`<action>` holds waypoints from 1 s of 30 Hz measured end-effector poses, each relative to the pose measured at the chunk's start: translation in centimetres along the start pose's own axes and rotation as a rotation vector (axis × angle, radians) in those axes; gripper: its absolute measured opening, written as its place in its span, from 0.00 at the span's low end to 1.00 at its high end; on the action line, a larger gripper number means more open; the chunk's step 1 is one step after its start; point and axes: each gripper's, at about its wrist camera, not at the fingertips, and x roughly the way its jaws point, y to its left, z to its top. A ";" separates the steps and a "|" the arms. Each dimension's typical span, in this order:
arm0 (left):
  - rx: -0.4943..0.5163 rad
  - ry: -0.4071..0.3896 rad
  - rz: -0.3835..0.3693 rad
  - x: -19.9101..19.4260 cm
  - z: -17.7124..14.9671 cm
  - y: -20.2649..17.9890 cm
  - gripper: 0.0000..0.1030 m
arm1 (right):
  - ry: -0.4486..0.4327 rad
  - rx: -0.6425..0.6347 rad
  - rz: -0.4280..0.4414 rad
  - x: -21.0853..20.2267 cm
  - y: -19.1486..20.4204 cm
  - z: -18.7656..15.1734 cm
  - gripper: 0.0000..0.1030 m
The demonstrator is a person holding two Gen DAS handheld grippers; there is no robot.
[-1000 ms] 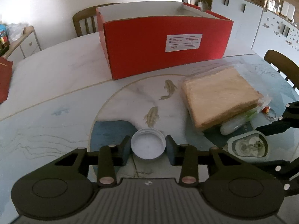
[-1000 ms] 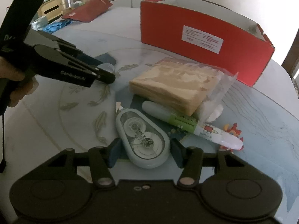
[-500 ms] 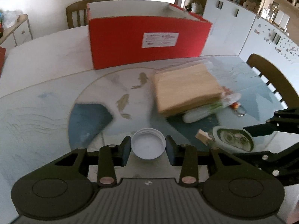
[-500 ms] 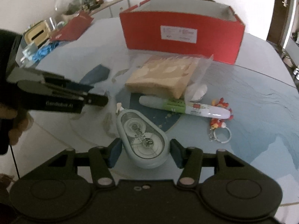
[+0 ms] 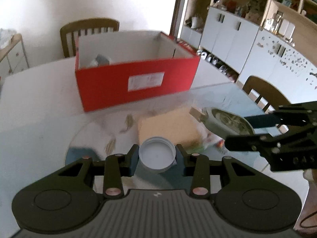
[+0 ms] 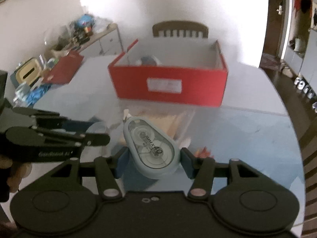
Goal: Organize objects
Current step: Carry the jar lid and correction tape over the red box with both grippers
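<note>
The table [image 5: 35, 119] bears a red box [image 5: 136, 83] and a bagged tan stack [image 5: 168, 127].

Right gripper [image 6: 153, 159] clamps a correction tape dispenser [image 6: 151, 146] above the table [image 6: 247, 130].

The pale blue dispenser sits at lower centre, pinched at its wide end between both blue pads [image 6: 121, 161], its narrow tip pointing to the upper left. Beyond it, at centre frame, stands an open red box [image 6: 172, 83] with a white label, some blurred items inside. A wooden chair [image 6: 180, 28] shows behind the box. At left, the left gripper [image 6: 99, 133] reaches in sideways, held by a hand [image 6: 13, 170] at the frame's edge. A plastic-wrapped tan stack [image 6: 168, 123] lies under the dispenser.
</note>
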 end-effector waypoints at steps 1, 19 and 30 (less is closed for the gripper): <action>0.004 -0.009 -0.001 0.0 0.5 -0.1 0.37 | -0.011 0.005 -0.007 -0.1 -0.3 0.7 0.54; 0.064 -0.105 0.051 2.4 11.3 1.6 0.37 | -0.148 -0.029 -0.131 2.9 -4.4 11.5 0.54; 0.072 -0.061 0.055 6.5 16.2 3.8 0.37 | -0.106 -0.023 -0.136 7.5 -5.9 15.5 0.54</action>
